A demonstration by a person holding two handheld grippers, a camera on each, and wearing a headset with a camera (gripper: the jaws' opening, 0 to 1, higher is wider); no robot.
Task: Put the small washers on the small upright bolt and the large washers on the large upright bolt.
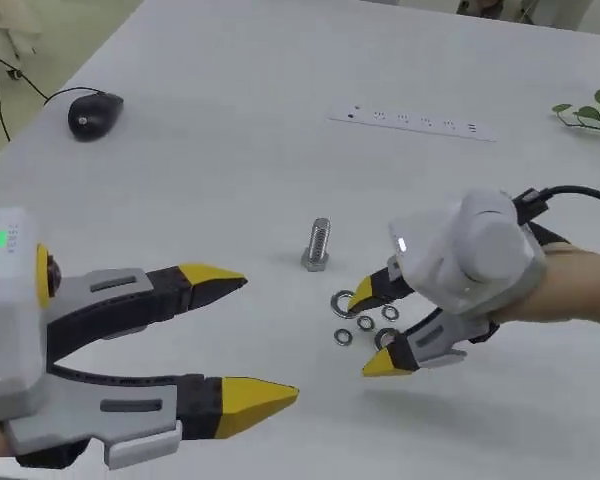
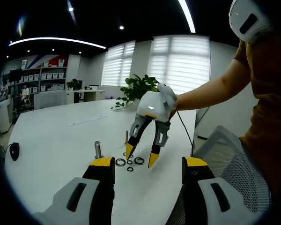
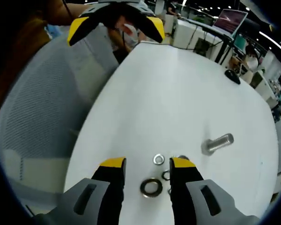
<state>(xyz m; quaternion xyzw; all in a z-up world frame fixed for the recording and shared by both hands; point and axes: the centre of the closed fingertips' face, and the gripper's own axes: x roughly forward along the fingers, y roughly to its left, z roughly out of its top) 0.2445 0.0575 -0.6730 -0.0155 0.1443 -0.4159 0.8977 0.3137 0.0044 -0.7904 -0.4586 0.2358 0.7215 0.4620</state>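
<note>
A large silver bolt stands upright on the white table. Just right of it lie a large washer and several smaller washers. My right gripper hovers open over them, its yellow tips on either side of the pile. In the right gripper view the large washer lies between my jaws, a small washer sits just ahead, and the bolt is off to the right. My left gripper stands open at lower left, holding nothing. The left gripper view shows the bolt and a thinner upright post behind the washers.
A black mouse lies at the far left, a white power strip at the back, and a plant at the right edge. A grey mesh chair stands beside the table near the person.
</note>
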